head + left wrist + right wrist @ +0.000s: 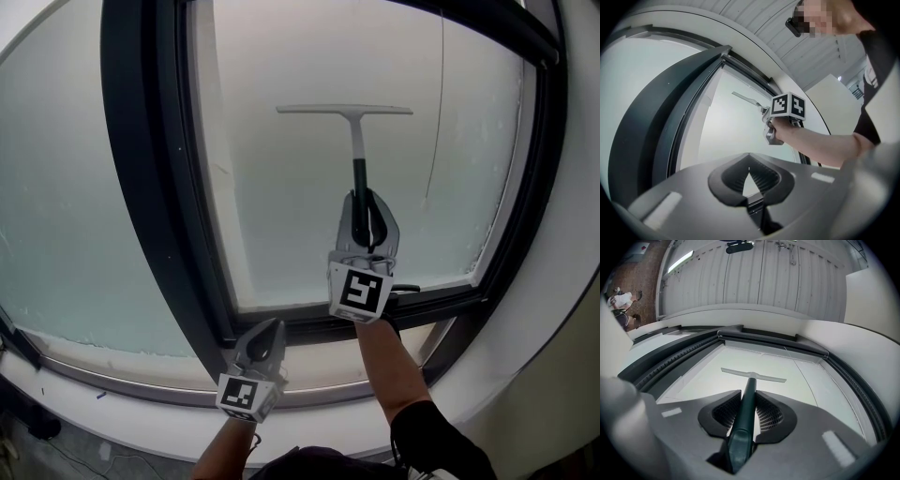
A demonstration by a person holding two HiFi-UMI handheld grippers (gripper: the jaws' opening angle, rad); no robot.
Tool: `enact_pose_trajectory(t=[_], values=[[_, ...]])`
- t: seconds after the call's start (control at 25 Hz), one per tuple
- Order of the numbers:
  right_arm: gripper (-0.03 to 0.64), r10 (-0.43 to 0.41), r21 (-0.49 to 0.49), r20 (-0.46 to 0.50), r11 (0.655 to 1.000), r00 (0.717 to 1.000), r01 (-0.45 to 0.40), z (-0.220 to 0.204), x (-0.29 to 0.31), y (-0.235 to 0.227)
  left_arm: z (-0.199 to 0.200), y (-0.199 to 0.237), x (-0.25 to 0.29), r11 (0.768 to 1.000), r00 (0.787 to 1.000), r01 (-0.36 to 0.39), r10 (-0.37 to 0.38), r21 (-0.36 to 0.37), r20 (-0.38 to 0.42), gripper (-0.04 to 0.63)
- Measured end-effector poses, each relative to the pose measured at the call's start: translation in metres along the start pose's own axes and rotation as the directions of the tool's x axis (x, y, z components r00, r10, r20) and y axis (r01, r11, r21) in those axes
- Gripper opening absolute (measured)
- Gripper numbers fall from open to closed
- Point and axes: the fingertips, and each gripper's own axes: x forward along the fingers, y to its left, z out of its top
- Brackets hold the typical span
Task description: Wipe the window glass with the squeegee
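Right gripper: clamped on the dark green handle of the squeegee, 1 jaw on each side of the grip, the handle running straight out between the ribbed pads.

Left gripper: closed on nothing, the 2 tips touching, only a sliver of light showing below the point where they meet. Held low, in front of the bottom rail of the dark frame and the pale sill, down and to the left of the right one, well apart from the squeegee.

Squeegee: pale T-shaped head lying level against the window glass, in the upper middle of the frosted pane. Pale neck dropping from the centre of the blade, turning dark just above the jaws. In the right gripper view, blade set crosswise to the handle and flat on the pane, gripper square behind it. In the left gripper view, squeegee seen side-on past the closed tips, its head on the glass.

Markings: square black-and-white code patterns only, 1 face showing on each cube from above, right cube and left cube. 2 such faces of the right cube visible from the left gripper view, above a bare forearm.
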Motion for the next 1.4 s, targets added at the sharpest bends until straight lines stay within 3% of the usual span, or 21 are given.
enact_pose_trajectory(t=[0.24,1.4], values=[[0.097,-0.004,0.013,-0.011,1.0,1.0,0.004,-0.009,-0.014,0.002,0.002,0.004,-0.003,0.999,0.999,-0.035,0.035,-0.023,-0.001,-0.002],[0.097,0.004,0.017,-0.085,1.0,0.996,-0.002,-0.047,-0.073,0.013,-0.022,-0.008,-0.013,0.997,0.997,-0.061,0.058,-0.055,-0.054,-0.002]])
